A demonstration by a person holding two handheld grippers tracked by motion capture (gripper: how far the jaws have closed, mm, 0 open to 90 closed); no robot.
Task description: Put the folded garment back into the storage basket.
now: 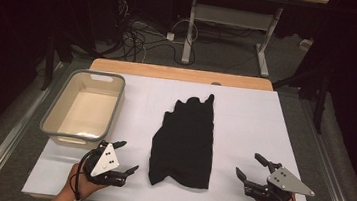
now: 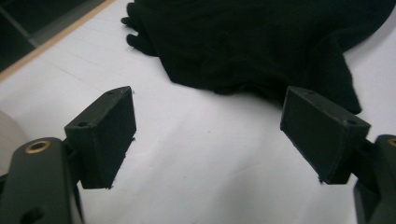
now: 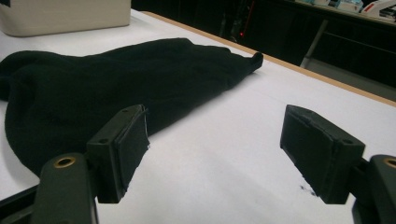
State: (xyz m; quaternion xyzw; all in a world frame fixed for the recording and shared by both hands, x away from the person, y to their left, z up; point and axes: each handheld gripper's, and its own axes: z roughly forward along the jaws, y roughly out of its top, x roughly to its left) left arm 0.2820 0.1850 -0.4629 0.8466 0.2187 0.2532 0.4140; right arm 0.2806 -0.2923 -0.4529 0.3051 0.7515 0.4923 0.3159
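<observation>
A black cloth (image 1: 185,139) lies crumpled lengthwise in the middle of the white table top (image 1: 245,112). My left gripper (image 1: 127,156) rests near the front edge, just left of the cloth's near end, jaws open and empty. My right gripper (image 1: 250,167) sits near the front right, a hand's width from the cloth, also open and empty. In the left gripper view the cloth (image 2: 252,42) lies ahead of the open left gripper (image 2: 209,128) over bare white surface. In the right gripper view the cloth (image 3: 102,88) stretches off to the left of the open right gripper (image 3: 215,149).
A beige plastic tub (image 1: 84,108), empty, stands on the table's left side, just behind my left gripper; its wall (image 3: 60,16) shows far off in the right gripper view. The table's wooden far edge (image 1: 182,73) borders a floor with cables and a desk frame.
</observation>
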